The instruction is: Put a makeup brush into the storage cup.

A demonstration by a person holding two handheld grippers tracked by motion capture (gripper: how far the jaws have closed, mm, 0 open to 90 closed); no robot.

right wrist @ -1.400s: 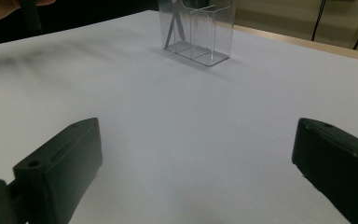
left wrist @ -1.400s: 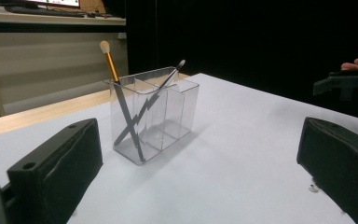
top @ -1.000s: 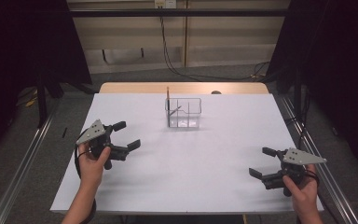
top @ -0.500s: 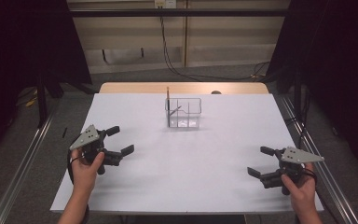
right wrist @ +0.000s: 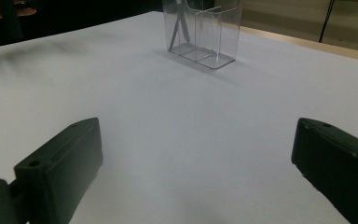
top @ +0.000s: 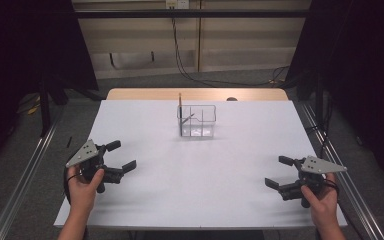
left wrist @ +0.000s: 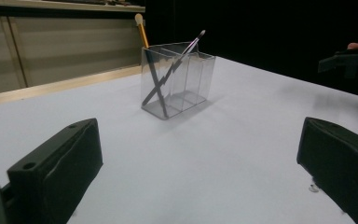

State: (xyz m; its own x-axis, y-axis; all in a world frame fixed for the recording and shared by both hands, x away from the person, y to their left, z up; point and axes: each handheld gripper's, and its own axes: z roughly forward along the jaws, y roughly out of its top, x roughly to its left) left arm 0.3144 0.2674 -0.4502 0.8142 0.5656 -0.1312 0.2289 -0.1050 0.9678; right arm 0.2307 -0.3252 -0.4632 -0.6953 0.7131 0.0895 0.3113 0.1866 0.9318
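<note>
Two hand-held grippers rest apart on a white worktop, a clear organiser with brushes beyond them.

The left gripper point(top: 119, 156) and right gripper point(top: 279, 172) both hold their jaws wide open and empty, well away from the clear divided box point(top: 196, 120) near the far edge. Two slim brushes point(left wrist: 168, 70) lean crossed in its left compartment; the others look empty. The work appears finished or unstarted.

Premises present as a laboratory recording bay: white table point(top: 195, 200) flanked by metal floor rails point(top: 20, 180), black curtains point(top: 360, 75) at both sides, cables point(top: 190, 55) trailing down the panelled rear wall point(top: 240, 45).
</note>
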